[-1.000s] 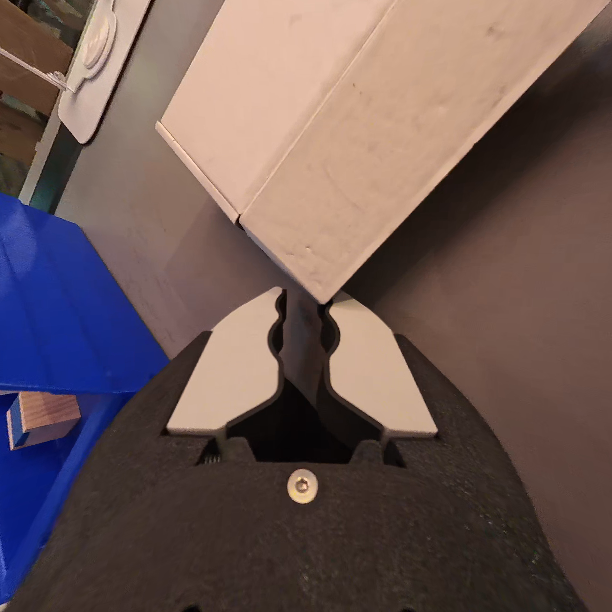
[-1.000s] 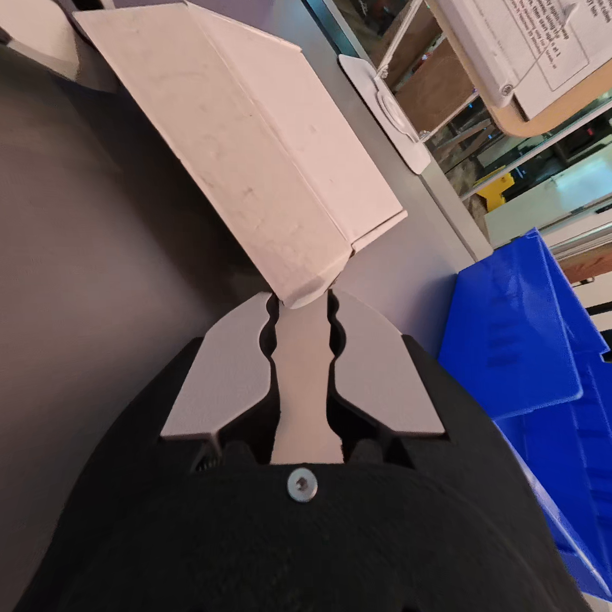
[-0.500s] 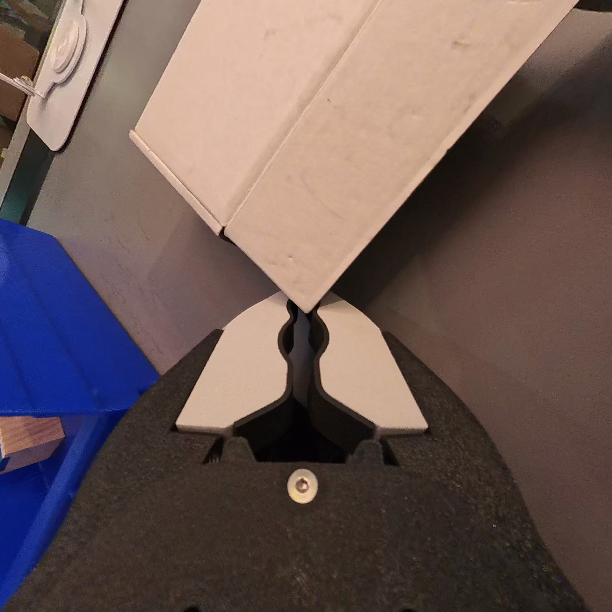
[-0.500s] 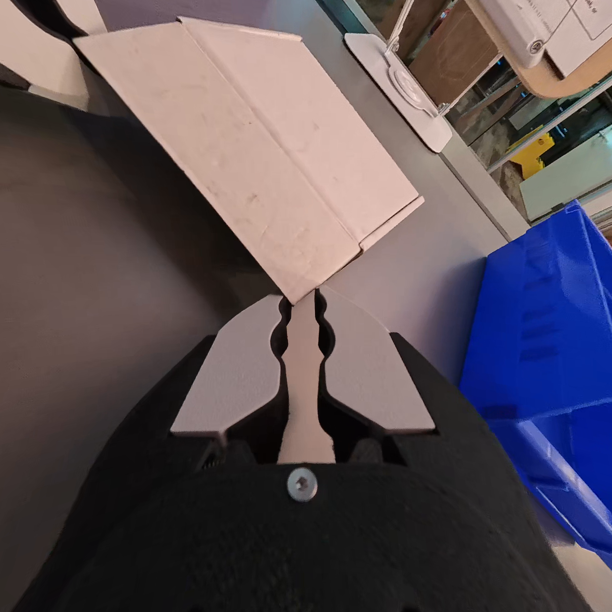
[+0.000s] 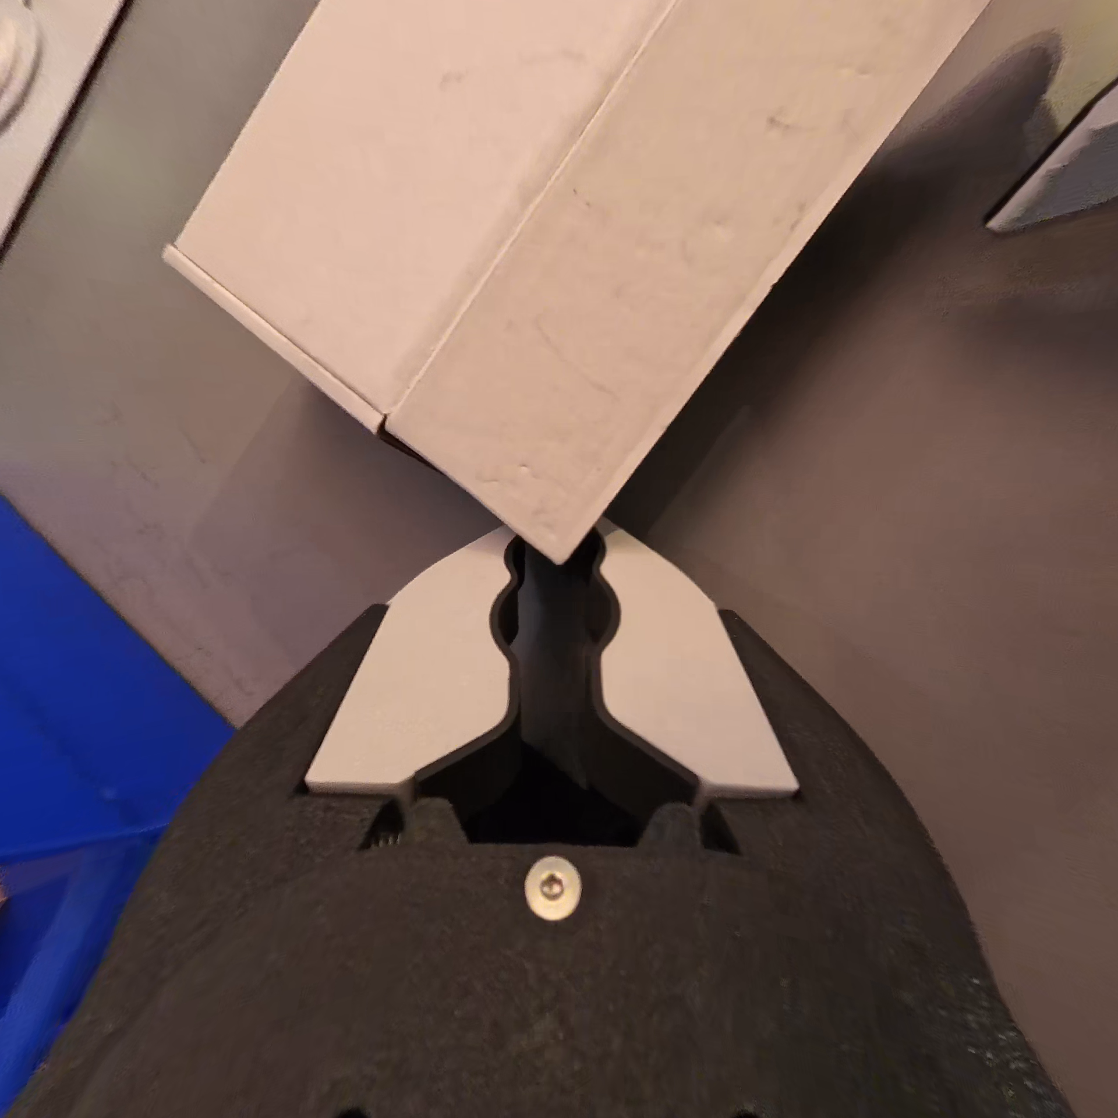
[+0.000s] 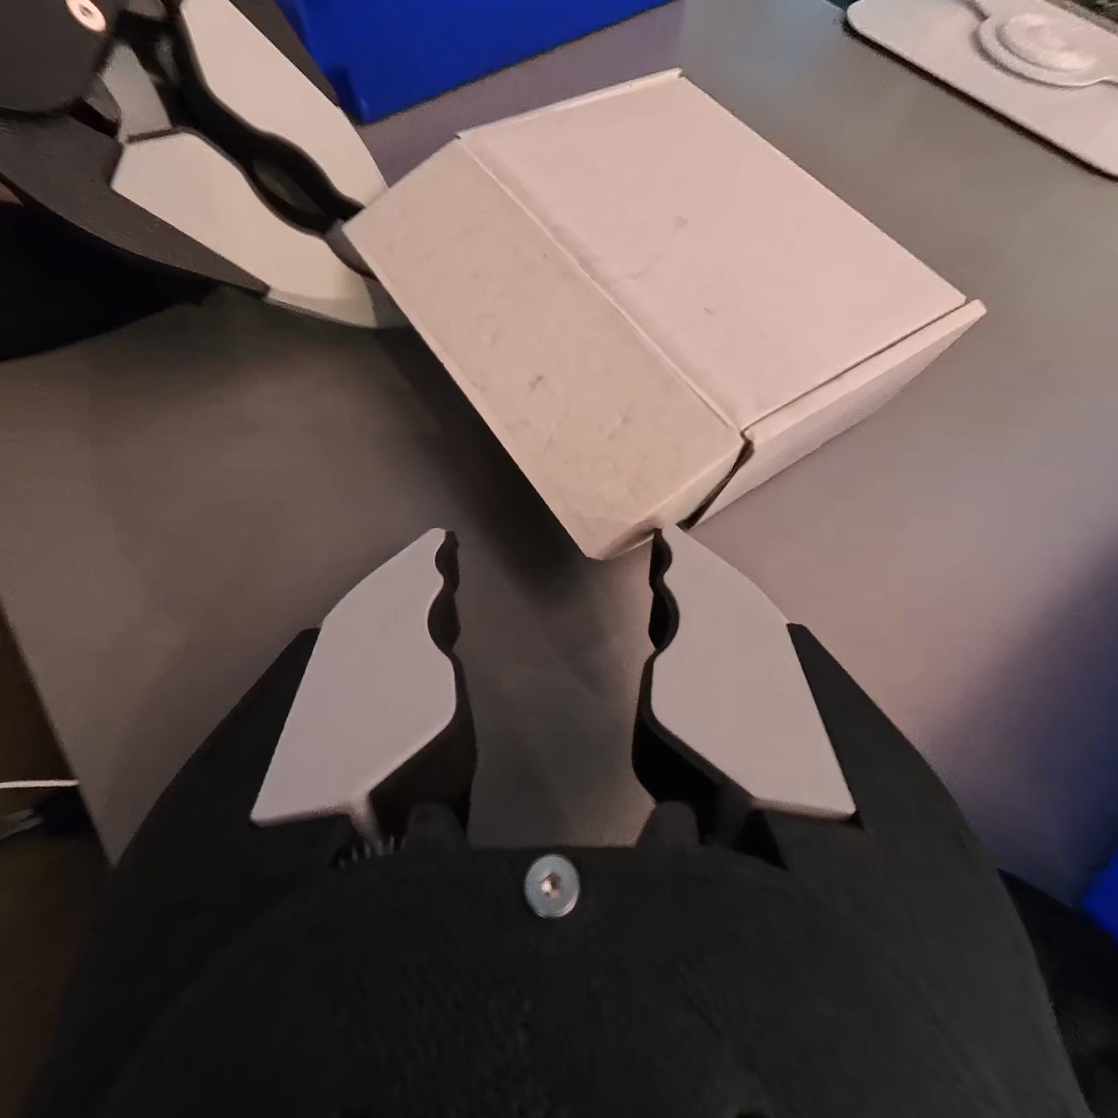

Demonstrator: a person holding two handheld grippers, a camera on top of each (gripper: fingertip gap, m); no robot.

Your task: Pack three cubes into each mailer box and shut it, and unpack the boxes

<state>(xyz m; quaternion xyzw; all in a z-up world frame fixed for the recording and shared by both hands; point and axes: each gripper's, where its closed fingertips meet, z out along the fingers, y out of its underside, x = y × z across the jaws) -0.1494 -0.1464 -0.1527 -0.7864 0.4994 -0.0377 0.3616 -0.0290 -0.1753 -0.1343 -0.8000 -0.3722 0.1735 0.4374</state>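
Observation:
A closed white mailer box lies on the dark grey table; no cubes show. My left gripper is nearly shut, with a narrow gap between its fingers, and the box's near corner sits between its fingertips. In the right wrist view the box lies just ahead, and the left gripper touches its far left corner. My right gripper is open and empty. Its right fingertip is next to the box's near corner.
A blue bin stands left of the left gripper and shows behind the box in the right wrist view. A flat white stand base lies on the table at the far right. The table edge shows at the lower left.
My right gripper has let go of the box corner, opened wide and swung to look down on the box. The left gripper's gap has widened a little. The box has come down towards the table.

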